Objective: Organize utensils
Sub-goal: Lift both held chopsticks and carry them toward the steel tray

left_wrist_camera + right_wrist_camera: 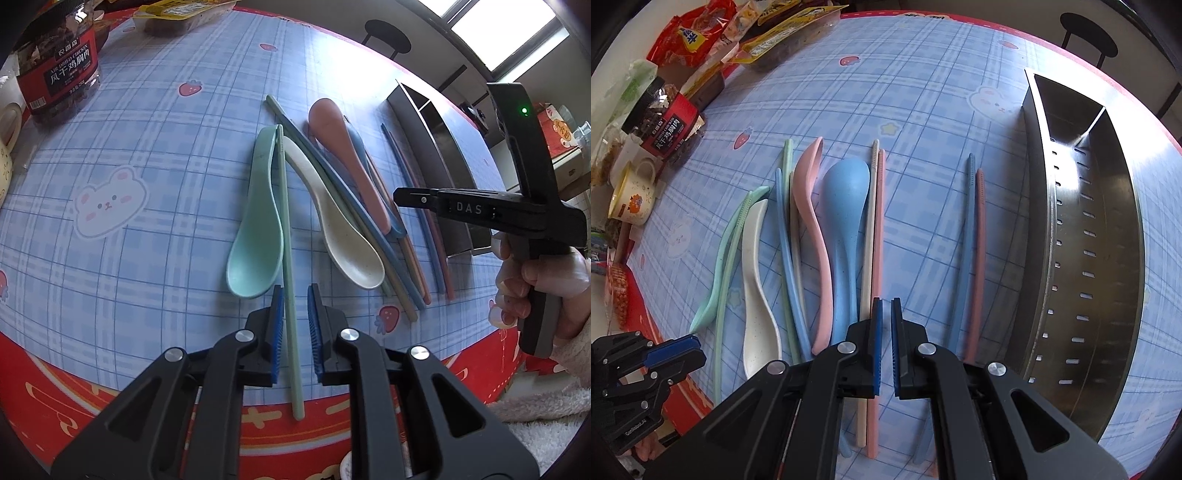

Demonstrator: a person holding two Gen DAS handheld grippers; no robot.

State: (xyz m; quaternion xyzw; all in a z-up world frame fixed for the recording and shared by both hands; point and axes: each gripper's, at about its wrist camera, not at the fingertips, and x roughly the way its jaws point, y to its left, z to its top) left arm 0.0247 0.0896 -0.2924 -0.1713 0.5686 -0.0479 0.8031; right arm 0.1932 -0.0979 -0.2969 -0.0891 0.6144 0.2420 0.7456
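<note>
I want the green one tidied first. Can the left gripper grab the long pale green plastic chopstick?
Probably yes. The left gripper hangs over the long pale green plastic chopstick, which lies between its open jaws with nothing on top there. The mint green plastic spoon alongside might get nudged.

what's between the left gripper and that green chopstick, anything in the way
Nothing visible. The green chopstick already runs between the pads of the left gripper, with small gaps on both sides. The green spoon lies beside it, its bowl just outside one pad, so a close might brush it.
</note>
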